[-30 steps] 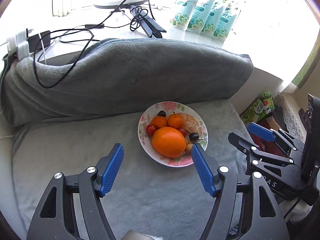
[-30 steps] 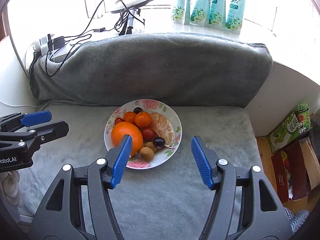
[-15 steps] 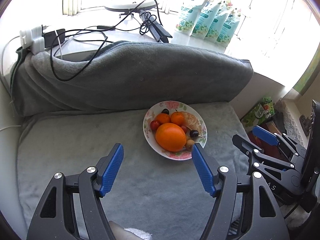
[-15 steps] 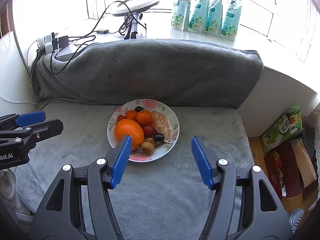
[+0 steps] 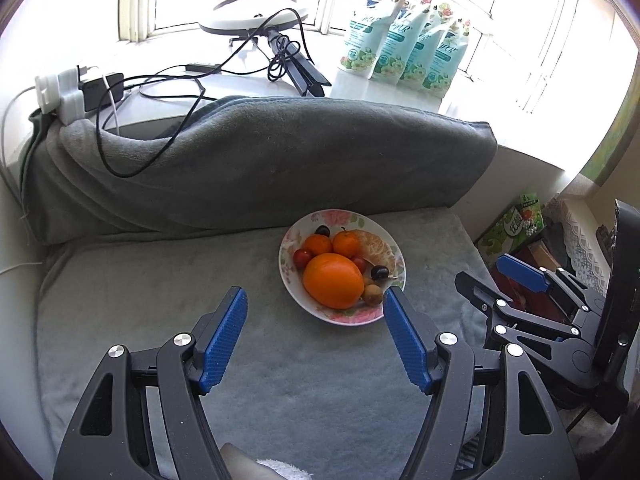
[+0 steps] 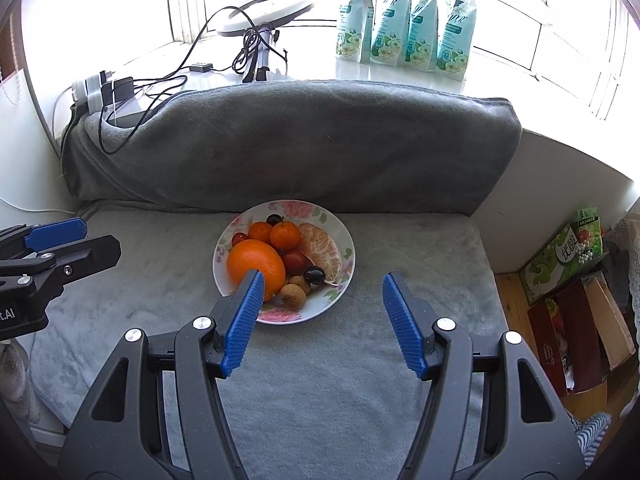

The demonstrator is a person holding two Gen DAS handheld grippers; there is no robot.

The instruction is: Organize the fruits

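A floral plate point(image 5: 294, 240) point(image 6: 347, 256) on the grey blanket holds a large orange point(image 5: 333, 280) point(image 6: 256, 262), two small tangerines point(image 5: 346, 243) point(image 6: 285, 235), a peeled citrus half point(image 6: 322, 246), cherry tomatoes point(image 5: 302, 257), dark grapes point(image 6: 314, 275) and brown longans point(image 6: 293, 295). My left gripper point(image 5: 314, 300) is open and empty, just in front of the plate. My right gripper point(image 6: 322, 282) is open and empty, its left fingertip over the plate's near edge. Each gripper shows at the side of the other's view.
A rolled grey blanket point(image 5: 260, 160) forms a ridge behind the plate. On the sill behind are a ring light point(image 5: 252, 20), cables, a power strip point(image 5: 60, 92) and several refill pouches point(image 6: 404, 16). Boxes point(image 6: 576, 280) stand on the floor at the right.
Both grippers have drawn back and risen slightly, so the plate looks smaller and farther. Both stay open. The fruit has not moved.
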